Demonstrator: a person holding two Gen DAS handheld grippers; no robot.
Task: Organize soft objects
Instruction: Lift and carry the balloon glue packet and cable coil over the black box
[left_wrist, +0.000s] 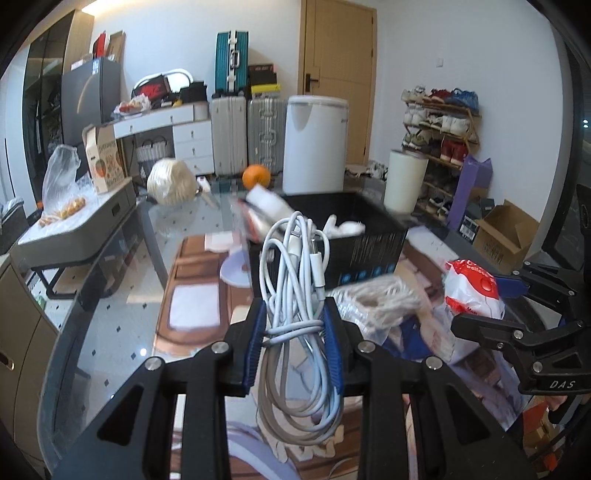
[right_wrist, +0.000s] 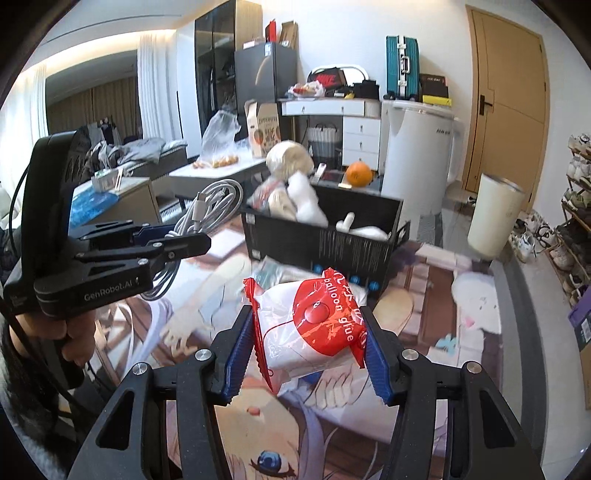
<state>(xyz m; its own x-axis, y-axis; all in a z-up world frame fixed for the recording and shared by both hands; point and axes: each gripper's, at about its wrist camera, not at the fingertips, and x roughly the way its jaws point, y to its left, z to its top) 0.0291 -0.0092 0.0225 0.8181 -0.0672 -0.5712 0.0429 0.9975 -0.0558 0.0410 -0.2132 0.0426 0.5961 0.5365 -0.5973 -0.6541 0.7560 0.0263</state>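
Left tongs (left_wrist: 295, 332) clamped tight on a coiled white cable bundle (left_wrist: 295, 266), lifted clear of the surface (left_wrist: 122, 332), loops drooping below the pads; right tongs (right_wrist: 308, 343) part closed, squeezing a red-and-white balloon glue packet (right_wrist: 314, 325) just this side of the black box (right_wrist: 321, 240) at twelve o'clock. Both light and limp by the look of them: cable apt to uncoil and snag, so best pinched at the wrapped waist. Packet film probably slippery and crinkly, so best gripped across the full middle, not the thin sealed edges.
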